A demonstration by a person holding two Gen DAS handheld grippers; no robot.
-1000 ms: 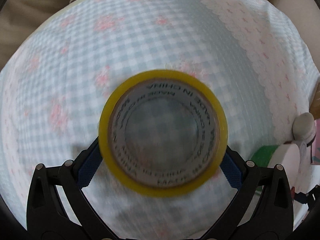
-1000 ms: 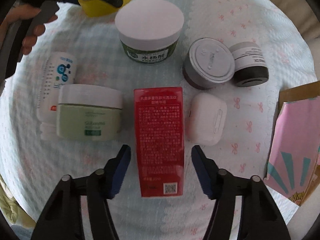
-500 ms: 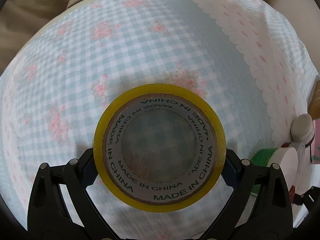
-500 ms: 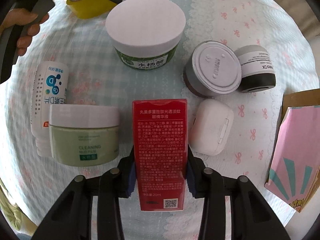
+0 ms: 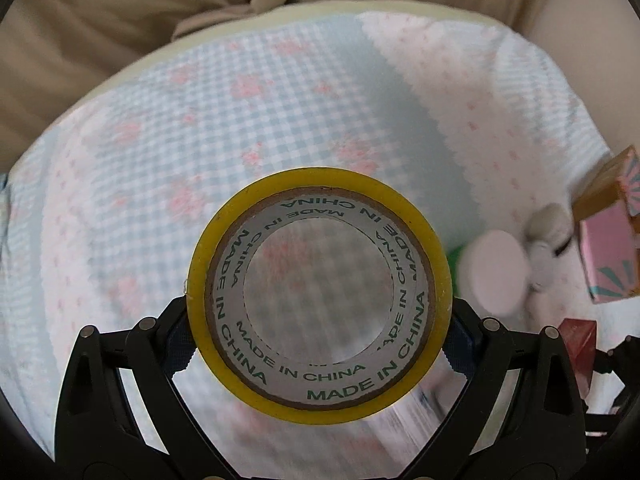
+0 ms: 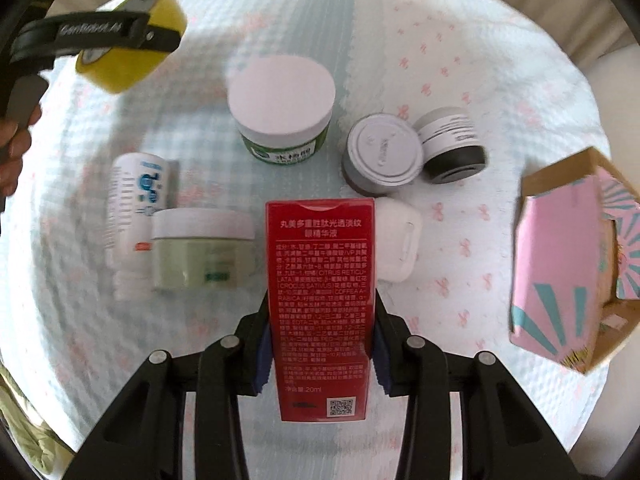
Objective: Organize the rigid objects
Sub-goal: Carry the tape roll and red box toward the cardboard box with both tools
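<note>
Both tongs are busy here; the left gripper [image 5: 320, 334] is clamped across one yellow tape roll [image 5: 318, 294], core printed "MADE IN CHINA" all round, held up off the cloth; the right gripper [image 6: 322, 344] is closed snug on the sides of one red carton [image 6: 322, 300], Chinese print, "20ml" and a QR code near its bottom. From the right wrist view, going outward: one white earbud-style case [image 6: 396, 246] just beside the carton at 2 o'clock; one pale green jar [image 6: 202, 250] at 9, label too blurry to read; one white bottle [image 6: 136, 216] lying past it; one green jar with white lid [image 6: 282, 110] at 12; one grey-lidded jar [image 6: 382, 154] and one black-and-white jar [image 6: 452, 148] touching at 1; one pink box [image 6: 568, 268] at 3, at the edge of the checked cloth [image 6: 460, 60]; bare cloth at 11 to 1, and the tape hangs at 10.
</note>
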